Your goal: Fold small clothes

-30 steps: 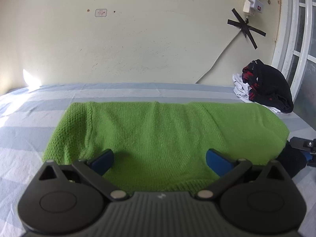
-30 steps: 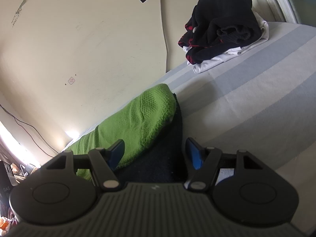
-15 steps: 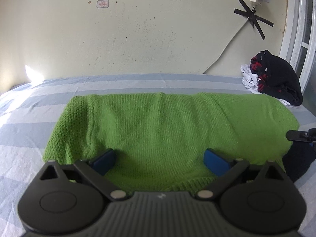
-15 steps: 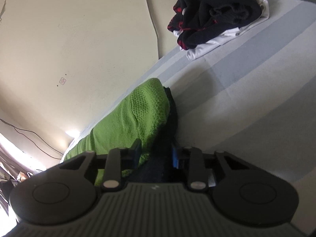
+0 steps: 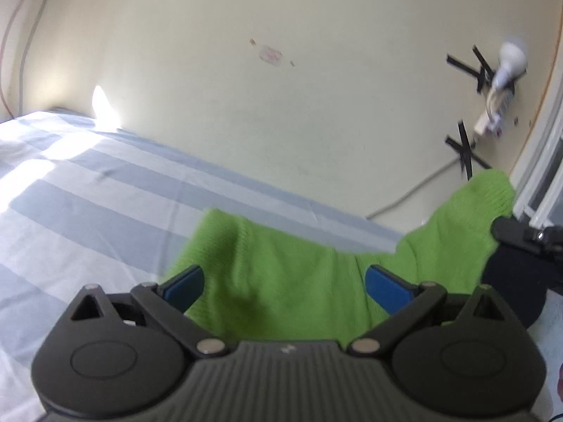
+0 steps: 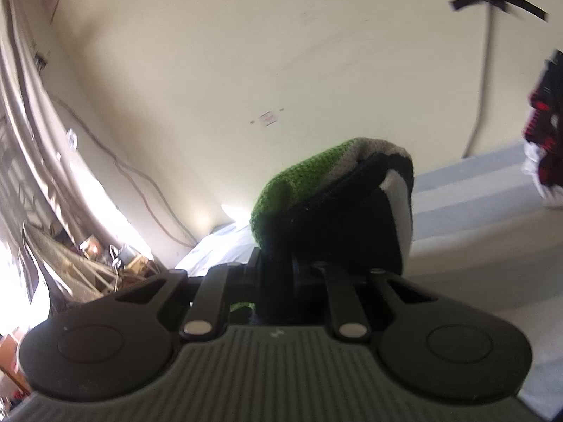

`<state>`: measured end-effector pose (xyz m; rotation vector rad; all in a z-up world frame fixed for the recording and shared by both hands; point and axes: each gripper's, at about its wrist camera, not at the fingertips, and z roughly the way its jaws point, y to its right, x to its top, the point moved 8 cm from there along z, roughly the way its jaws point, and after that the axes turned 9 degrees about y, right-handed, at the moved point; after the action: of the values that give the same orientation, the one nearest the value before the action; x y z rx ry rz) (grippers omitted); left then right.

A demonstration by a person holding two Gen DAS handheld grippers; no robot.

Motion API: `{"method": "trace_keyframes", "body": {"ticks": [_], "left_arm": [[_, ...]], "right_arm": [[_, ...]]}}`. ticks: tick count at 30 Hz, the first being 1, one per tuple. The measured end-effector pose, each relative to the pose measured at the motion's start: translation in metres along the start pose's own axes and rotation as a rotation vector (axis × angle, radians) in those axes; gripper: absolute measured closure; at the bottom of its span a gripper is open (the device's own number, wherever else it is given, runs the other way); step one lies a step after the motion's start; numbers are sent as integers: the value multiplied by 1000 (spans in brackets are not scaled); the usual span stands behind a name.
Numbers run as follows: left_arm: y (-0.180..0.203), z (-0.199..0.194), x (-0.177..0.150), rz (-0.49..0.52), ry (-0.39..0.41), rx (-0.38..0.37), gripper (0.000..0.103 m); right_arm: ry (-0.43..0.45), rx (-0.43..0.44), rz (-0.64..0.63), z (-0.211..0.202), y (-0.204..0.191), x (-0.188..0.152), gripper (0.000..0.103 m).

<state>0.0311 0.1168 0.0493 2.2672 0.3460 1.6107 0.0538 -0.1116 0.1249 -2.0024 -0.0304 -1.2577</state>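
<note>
Knitwear fills the middle of both views: a green knitted garment [image 5: 281, 281] with a black lining or second dark layer [image 6: 337, 232] folded into it, lying partly on a bed [image 5: 88, 211] covered by a blue-and-white striped sheet.

In the left wrist view the left gripper [image 5: 286, 283] stands with its jaws wide apart, the blue pads [image 5: 387, 288] on either side of the green knit. The cloth lies between and beyond them, but neither pad presses on it. The garment's right end is raised off the bed, rising toward the upper right, where the right gripper [image 5: 506, 230] shows as a dark shape at its edge.

In the right wrist view the right gripper [image 6: 278, 274] has its jaws drawn close and closing further, with the garment's dark layer pinched between them. The bundle stands up directly ahead of the jaws: green knit on the upper left, black fabric below, and a pale patch on the right side.

A heap of black, red and white clothes [image 6: 545, 140] lies on the bed at the far right edge of that view, well apart from the held garment.

On the cream wall [image 5: 281, 88] a small pink-and-white sticker [image 5: 271, 54] carries marks too blurred to read. Black tape crosses [image 5: 471, 66] hold a white cable [image 5: 415, 197] and a power strip [image 5: 492, 116]. No brand or legible writing shows anywhere.
</note>
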Motion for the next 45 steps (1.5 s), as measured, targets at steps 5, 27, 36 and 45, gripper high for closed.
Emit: {"method": "trace_keyframes", "body": {"ticks": [5, 27, 36, 45], "left_arm": [[-58, -49, 45, -59, 157, 106, 0], [-35, 10, -16, 55, -30, 106, 10], [-20, 14, -27, 127, -68, 58, 35], [-26, 14, -26, 91, -65, 39, 15]], "right_arm": [[-139, 78, -165, 78, -65, -36, 86], [-173, 87, -183, 122, -70, -16, 75], [-395, -67, -251, 213, -36, -76, 66], [-295, -60, -324, 192, -49, -74, 54]]}}
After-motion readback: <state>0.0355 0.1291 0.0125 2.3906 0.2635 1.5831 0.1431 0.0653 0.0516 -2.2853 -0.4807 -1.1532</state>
